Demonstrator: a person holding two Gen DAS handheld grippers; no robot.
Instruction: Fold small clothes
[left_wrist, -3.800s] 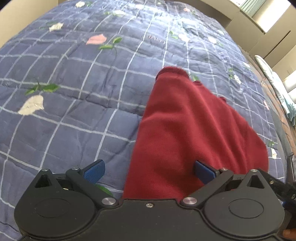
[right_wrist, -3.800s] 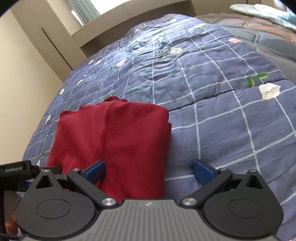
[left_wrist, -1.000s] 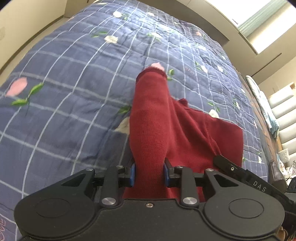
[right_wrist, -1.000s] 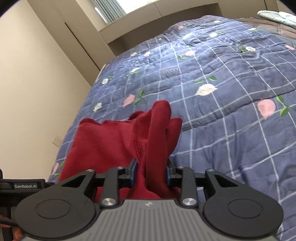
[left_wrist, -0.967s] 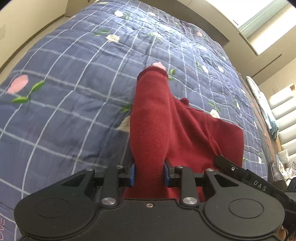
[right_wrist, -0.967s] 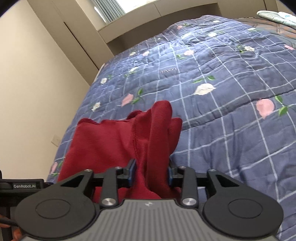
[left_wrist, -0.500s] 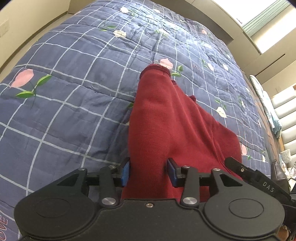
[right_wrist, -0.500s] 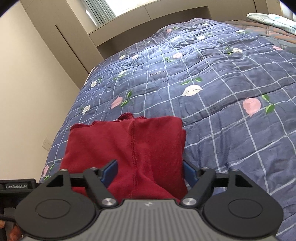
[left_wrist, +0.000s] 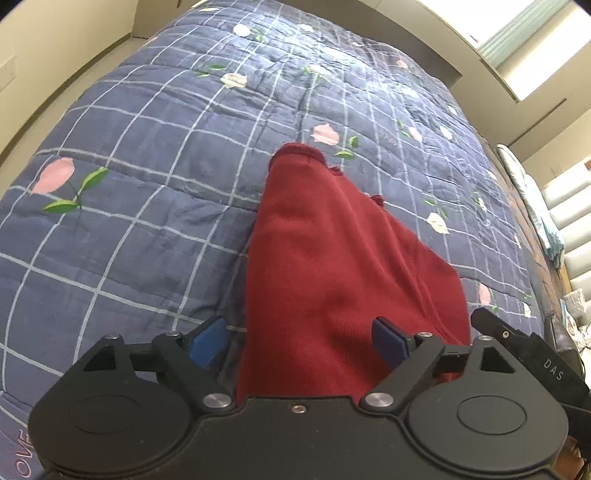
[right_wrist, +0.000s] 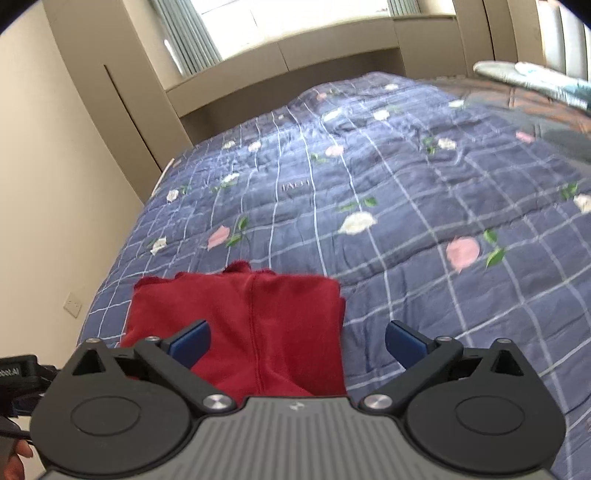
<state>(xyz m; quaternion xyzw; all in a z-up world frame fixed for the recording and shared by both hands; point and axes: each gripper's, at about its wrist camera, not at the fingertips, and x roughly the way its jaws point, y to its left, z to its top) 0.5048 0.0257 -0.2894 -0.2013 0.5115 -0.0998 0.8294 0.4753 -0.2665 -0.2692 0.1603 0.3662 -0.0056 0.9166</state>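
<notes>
Red garment (left_wrist: 332, 280) on quilt (left_wrist: 147, 155)

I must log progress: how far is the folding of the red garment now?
Done: the red garment lies folded flat on the quilt. In hand: nothing; both the left hand-held gripper and the right hand-held gripper have just been opening, pads off the cloth. Left: perhaps one more fold.

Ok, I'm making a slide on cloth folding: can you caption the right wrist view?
Right gripper with fingers spread wide above a folded red garment on a blue floral quilt.
</notes>
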